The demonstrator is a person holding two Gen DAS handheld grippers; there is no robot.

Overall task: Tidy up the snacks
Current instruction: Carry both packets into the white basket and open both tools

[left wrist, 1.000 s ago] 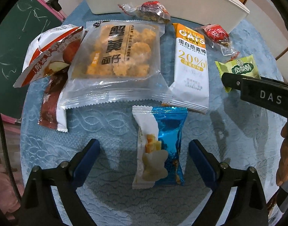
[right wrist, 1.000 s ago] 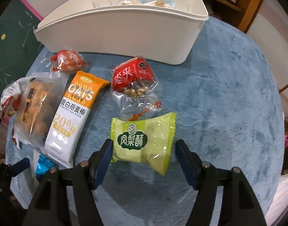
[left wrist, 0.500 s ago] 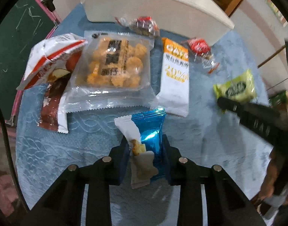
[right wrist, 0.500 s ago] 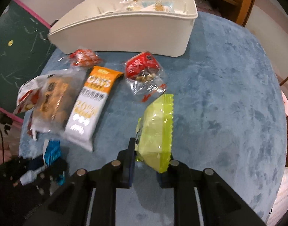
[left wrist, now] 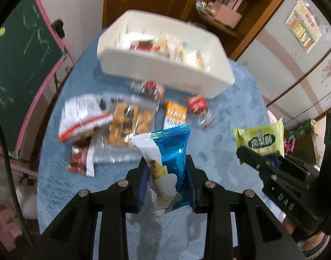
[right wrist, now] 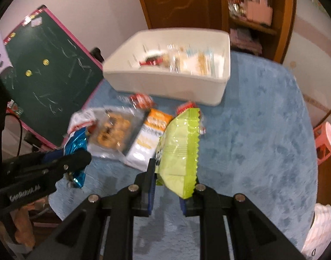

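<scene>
Above the blue cloth, both grippers were carrying one snack each toward the white bin at the far edge of the table. The left gripper was clamped tight on a blue packet, its jaws pinching the lower half so that the top stood up free. The right gripper was closed just as firmly on a green packet, held edge-on with its crimped seam pointing away. Neither packet touched the cloth.

Doing this step well probably meant keeping both grips closed until each packet was fully over the bin's open top, past the near wall, since a soft wrapper released early would likely catch on the rim and slide back out. The bin already held several wrapped items, blurred here, so aiming for the emptier left part looked sensible. The two grippers were close together, so bringing them in one after the other would lower the chance of a knock. Below them the orange bar, the clear bag of biscuits and two red sweets lay near the bin's front, and a low pass might drag them.
</scene>
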